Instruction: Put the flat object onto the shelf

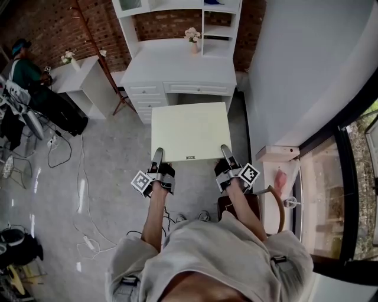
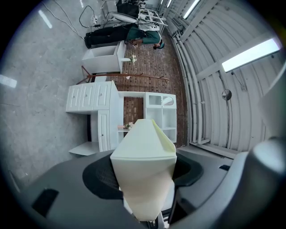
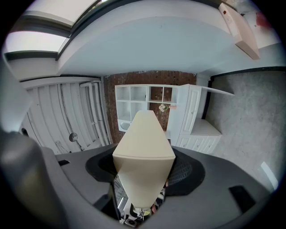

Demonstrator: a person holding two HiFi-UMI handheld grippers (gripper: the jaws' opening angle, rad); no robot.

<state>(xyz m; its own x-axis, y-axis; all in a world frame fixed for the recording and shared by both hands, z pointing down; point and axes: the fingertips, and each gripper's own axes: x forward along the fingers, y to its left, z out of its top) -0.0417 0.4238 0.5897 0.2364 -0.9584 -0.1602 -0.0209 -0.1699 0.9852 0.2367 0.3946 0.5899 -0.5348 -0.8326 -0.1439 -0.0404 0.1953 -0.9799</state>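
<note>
Holding the flat object (image 1: 190,131), a pale cream board, level in mid-air over the floor (image 1: 106,159), short of the shelf (image 1: 177,10) and just in front of the white surface (image 1: 180,65) that stands below that shelf. Not yet touching either, as far as the head view shows. Gripped along the edge farthest from the shelf, near its two corners: clamped at one end by the left gripper (image 1: 157,156) and at the other by the right gripper (image 1: 226,151), with the fingers (image 1: 158,154) of each pressed on the top and underside. Borne out in both gripper views, where the flat object (image 2: 143,152) (image 3: 144,143) fills the space between the dark pads and runs straight out toward the shelf (image 3: 134,96). Judged as about midway through the task: pick-up done, two-handed hold secure and even, carry under way, placing not begun. Left to do, by the look of it: closing the gap to the shelf, lifting the flat object above the surface to the height of a tier, sliding it in flat, then opening both sets of fingers and backing away. No telling from here which tier is meant. Worth minding the small vase of flowers (image 1: 193,36) on the surface directly under the shelf and in line with the approach. Further off, well to the left of the shelf, a person (image 1: 23,68) beside a second white surface (image 1: 80,76), clear of the path.
</note>
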